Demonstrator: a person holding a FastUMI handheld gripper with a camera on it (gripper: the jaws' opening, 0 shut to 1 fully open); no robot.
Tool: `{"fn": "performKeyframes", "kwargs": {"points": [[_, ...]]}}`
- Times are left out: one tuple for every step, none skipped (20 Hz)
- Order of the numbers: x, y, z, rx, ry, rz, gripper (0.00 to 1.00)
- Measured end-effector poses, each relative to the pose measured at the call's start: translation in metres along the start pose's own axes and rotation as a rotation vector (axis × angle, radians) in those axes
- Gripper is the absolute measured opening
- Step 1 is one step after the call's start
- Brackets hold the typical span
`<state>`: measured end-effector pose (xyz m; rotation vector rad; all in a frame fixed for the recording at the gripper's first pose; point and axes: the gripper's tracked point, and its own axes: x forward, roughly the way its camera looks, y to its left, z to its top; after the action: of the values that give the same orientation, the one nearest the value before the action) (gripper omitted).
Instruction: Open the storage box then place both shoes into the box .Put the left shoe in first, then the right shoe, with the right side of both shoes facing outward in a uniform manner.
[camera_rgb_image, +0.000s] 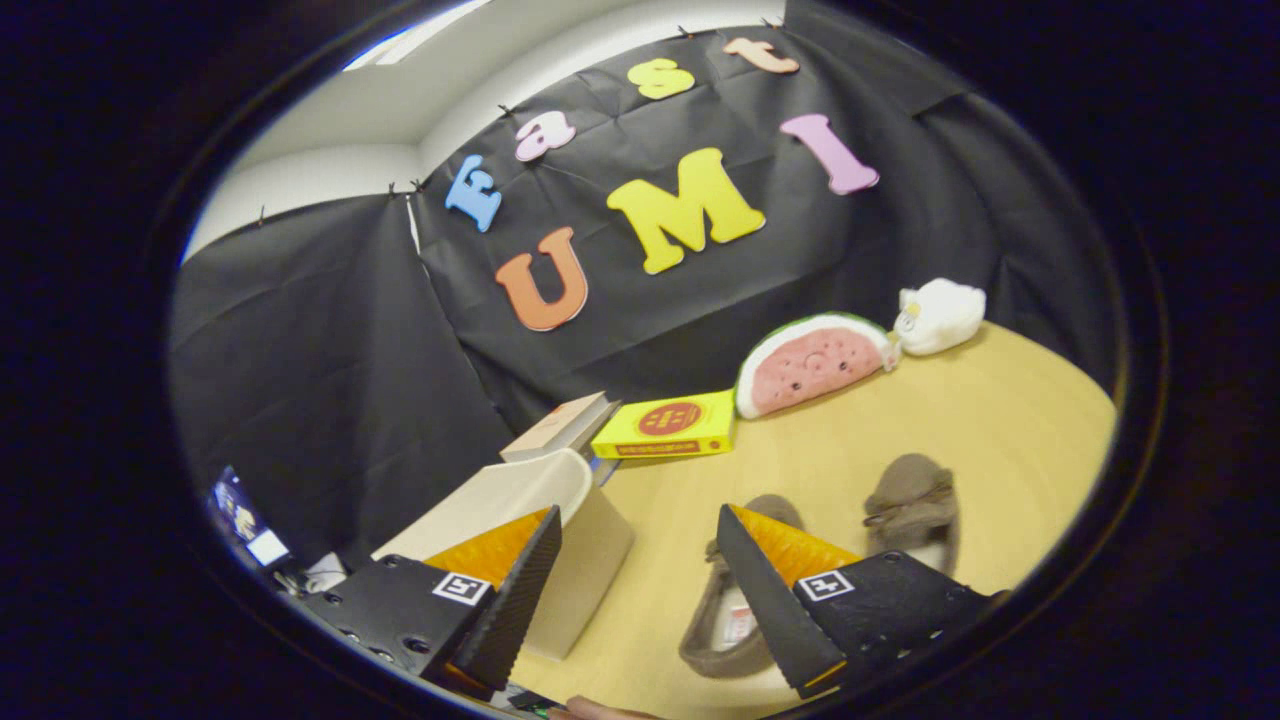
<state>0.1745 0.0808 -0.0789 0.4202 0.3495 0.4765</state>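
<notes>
Here, gripper (640, 545) spread wide, holding nothing.
Storage box (575, 540) stood closed beside its left finger; two brown shoes (910, 505) lay on the table (1000, 420) ahead.

My hand-held gripper (635, 560) has its fingers spread wide with nothing between them, and bare table (900, 420) runs ahead through that gap. The storage box (560, 540) stands just beside my left finger, blocking that side. One brown shoe (725, 620) lies partly under my right finger; the other shoe (915, 505) sits just beyond it. Farther on, a book (562, 425), a yellow box (668, 425), a watermelon plush (812, 362) and a white plush (940, 315) line the wall.
</notes>
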Motion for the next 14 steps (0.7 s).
{"fn": "performKeyframes", "kwargs": {"points": [[0.012, 0.006, -0.004, 0.050, 0.028, 0.053, 0.95], [0.024, 0.012, -0.007, 0.102, 0.054, 0.105, 0.95], [0.033, 0.017, -0.010, 0.162, 0.079, 0.148, 0.95], [0.046, 0.024, -0.013, 0.222, 0.104, 0.192, 0.95], [0.060, 0.029, -0.017, 0.286, 0.137, 0.230, 0.95], [0.072, 0.031, -0.021, 0.335, 0.165, 0.254, 0.95], [0.082, 0.034, -0.026, 0.386, 0.196, 0.277, 0.95], [0.090, 0.038, -0.030, 0.433, 0.226, 0.308, 0.95], [0.096, 0.042, -0.034, 0.468, 0.250, 0.326, 0.95], [0.102, 0.048, -0.039, 0.501, 0.273, 0.358, 0.95], [0.105, 0.052, -0.043, 0.532, 0.293, 0.386, 0.95], [0.107, 0.055, -0.046, 0.557, 0.310, 0.405, 0.95], [0.108, 0.060, -0.050, 0.572, 0.324, 0.419, 0.95], [0.110, 0.062, -0.052, 0.582, 0.336, 0.423, 0.95]]}}
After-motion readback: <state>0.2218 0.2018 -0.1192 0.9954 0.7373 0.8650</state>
